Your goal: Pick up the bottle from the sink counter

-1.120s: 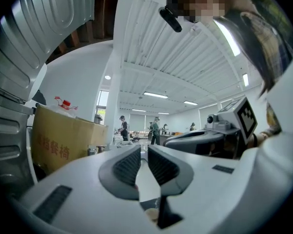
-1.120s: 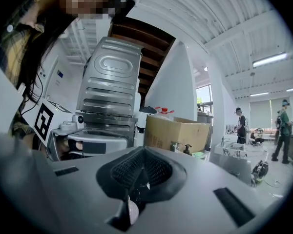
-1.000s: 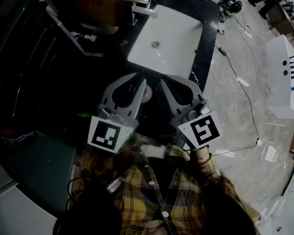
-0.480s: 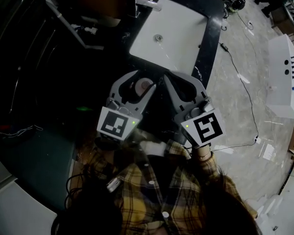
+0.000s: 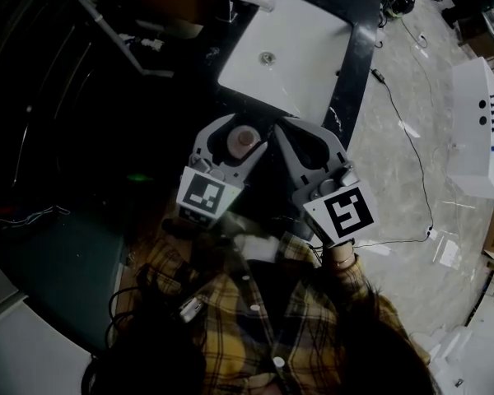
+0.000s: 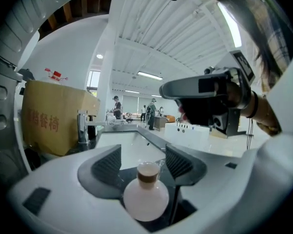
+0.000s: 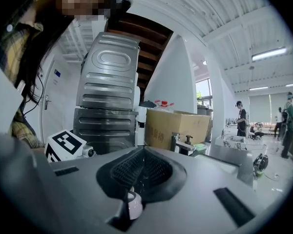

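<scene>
Approach: left tool (image 6: 142, 159), jaws just opened wide, straddles the bottle (image 6: 146, 201) without touching it on the surface (image 5: 358, 48); next it should close on the body. Right tool (image 7: 141, 155) is closed and empty.

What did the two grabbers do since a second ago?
The left gripper came down, and its jaws have just been opening. The bottle now stands between them, not squeezed yet. The right gripper stayed put, jaws shut. The bottle has not moved.
</scene>
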Available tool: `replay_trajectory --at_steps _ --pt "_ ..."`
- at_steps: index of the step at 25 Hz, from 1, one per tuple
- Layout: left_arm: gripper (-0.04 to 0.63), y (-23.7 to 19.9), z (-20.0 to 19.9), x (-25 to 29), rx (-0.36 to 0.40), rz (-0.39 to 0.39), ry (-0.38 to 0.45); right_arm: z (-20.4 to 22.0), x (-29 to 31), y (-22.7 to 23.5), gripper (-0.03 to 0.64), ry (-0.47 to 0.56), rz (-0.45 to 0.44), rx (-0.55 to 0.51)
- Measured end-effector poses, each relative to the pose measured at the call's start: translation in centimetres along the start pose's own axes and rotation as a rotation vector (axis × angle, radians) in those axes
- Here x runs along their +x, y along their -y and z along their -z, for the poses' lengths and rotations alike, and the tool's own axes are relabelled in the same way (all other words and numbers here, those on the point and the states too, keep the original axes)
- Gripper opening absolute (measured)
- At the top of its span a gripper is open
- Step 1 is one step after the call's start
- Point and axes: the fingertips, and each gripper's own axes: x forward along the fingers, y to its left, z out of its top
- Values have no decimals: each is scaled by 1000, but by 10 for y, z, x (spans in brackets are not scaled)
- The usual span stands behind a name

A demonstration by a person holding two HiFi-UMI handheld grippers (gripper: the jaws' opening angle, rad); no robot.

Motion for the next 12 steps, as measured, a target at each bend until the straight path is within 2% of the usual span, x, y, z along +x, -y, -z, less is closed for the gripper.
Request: replay_trajectory --at_steps 5,12 --pt "261 5 19 10 7 3 -60 6 0 0 17 -10 -9 13" --pt "261 1 37 16 15 -1 -93 10 3 -5 17 -14 -27 28"
